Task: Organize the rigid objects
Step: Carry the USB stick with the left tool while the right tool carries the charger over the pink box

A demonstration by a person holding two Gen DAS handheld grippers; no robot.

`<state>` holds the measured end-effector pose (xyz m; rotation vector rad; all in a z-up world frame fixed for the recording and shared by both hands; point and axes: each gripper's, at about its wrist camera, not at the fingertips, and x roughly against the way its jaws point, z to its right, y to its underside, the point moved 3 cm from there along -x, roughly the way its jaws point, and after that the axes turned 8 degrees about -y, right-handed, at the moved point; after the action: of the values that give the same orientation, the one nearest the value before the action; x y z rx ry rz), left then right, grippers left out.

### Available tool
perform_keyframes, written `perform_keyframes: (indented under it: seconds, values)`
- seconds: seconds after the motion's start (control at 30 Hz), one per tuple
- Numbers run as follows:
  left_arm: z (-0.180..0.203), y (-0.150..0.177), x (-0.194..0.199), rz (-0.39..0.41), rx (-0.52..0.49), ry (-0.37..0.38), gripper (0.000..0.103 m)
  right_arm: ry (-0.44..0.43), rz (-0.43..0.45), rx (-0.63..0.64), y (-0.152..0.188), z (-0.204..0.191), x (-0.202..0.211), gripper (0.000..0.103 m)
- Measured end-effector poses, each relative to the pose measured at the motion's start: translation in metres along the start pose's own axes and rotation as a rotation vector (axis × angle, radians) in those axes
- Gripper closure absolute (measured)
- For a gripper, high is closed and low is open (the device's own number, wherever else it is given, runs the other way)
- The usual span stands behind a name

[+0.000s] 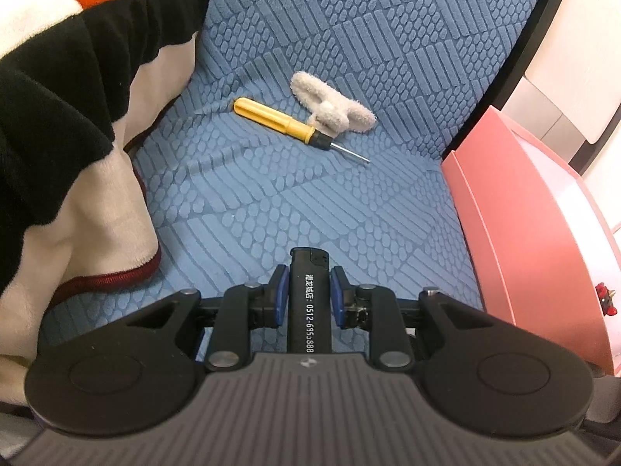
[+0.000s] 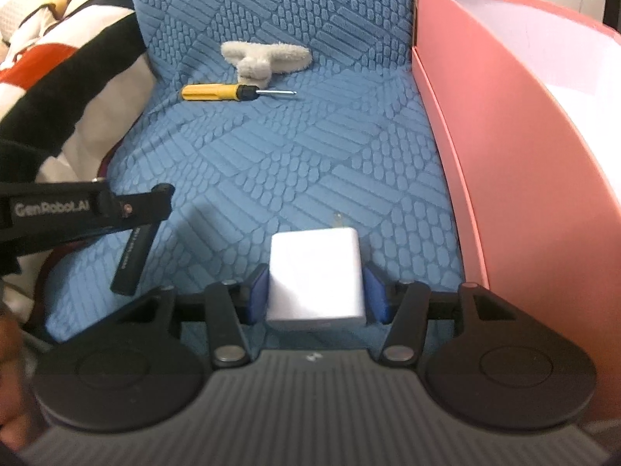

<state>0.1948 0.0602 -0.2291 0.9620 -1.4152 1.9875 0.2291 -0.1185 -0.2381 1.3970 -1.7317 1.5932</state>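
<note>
The left gripper (image 1: 309,291) clamps a black lighter (image 1: 309,303); the right gripper (image 2: 316,291) clamps a white charger (image 2: 316,275), above the blue cushion (image 1: 310,194). Farther back lie a screwdriver (image 1: 287,124) and plush toy (image 1: 333,105); a pink box (image 2: 504,155) borders the cushion's right edge.

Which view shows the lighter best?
Left wrist. The black lighter sits centred between the left gripper's pads, printed side up, text readable. In the right wrist view the lighter is small, at the left edge, its top hidden by that gripper.
</note>
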Motion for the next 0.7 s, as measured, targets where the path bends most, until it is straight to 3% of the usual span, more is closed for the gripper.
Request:
perform_keyframes:
  seconds: [0.23,0.7]
  values:
    - [0.001,-0.001,0.005,0.007,-0.022,0.007,0.076,-0.035,0.004,-0.014,-0.007,0.002,0.008,0.049]
    - [0.032,-0.013,0.045,0.055,-0.081,0.042,0.076,-0.050,0.064,0.022,-0.032,0.007,0.070,0.049]
